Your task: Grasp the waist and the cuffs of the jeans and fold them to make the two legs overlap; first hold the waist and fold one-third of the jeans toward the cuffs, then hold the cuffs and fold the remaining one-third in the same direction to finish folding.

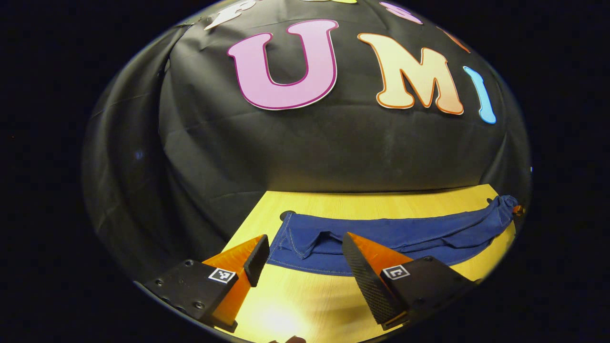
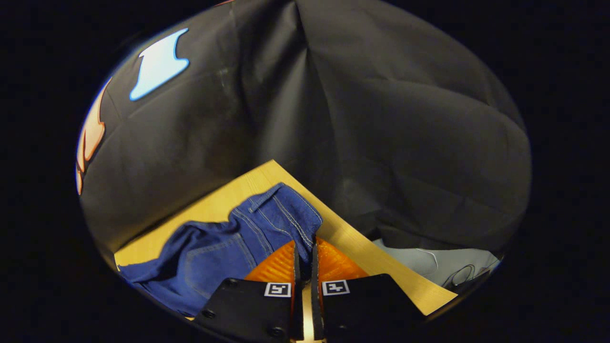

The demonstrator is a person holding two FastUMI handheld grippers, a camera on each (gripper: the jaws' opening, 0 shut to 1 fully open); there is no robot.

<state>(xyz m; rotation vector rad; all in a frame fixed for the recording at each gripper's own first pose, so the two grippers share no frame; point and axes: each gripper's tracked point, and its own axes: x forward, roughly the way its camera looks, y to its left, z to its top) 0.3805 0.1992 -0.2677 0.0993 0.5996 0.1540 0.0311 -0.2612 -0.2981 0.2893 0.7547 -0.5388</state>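
Jeans (image 1: 395, 240) lie lengthwise across the table (image 1: 305, 295); left gripper (image 1: 305, 257) hovers near one end, jaws apart; right gripper (image 2: 303, 259) jaws together at the denim edge, grip uncertain.

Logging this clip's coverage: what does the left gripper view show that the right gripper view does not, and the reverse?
Left gripper view: the left gripper open above the cuff end, with the jeans stretched lengthwise across the table.

Right gripper view: the right gripper closed at the waist end, and pale floor with a cable beyond the table edge.

Both: the jeans, the table, the booth wall.
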